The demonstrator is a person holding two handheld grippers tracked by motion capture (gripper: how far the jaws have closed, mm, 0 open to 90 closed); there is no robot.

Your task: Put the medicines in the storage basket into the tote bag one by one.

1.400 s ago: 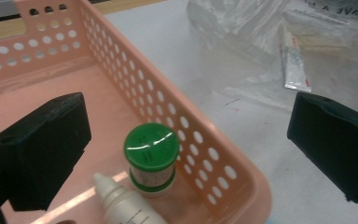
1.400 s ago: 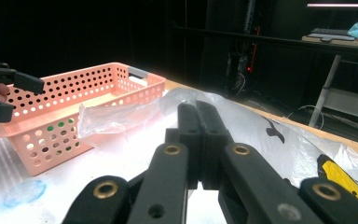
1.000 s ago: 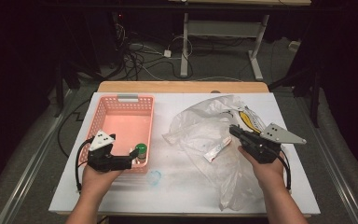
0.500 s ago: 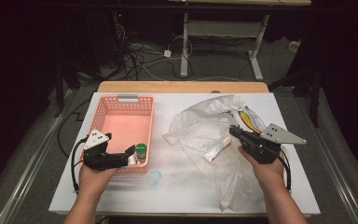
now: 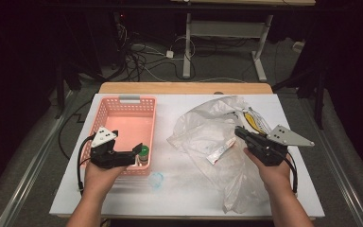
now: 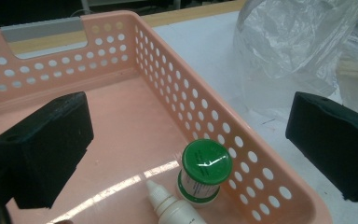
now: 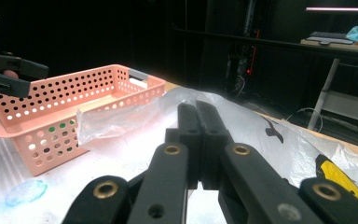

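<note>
Green-capped jar (image 6: 204,173): upright in the pink basket's (image 5: 105,116) near right corner, a white dropper bottle (image 6: 170,207) beside it.
Left gripper (image 5: 136,152): jaws wide, nothing between — has drawn back; drop-off looks done.
Right gripper (image 5: 240,132): jaws together, empty, over the plastic bag (image 5: 203,137).

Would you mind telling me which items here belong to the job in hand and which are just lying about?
In the job:
- pink basket
- green-capped jar
- white dropper bottle
- clear plastic bag
- tube
- left claw, open

Lying about:
- blue mark
- floor cables
</note>
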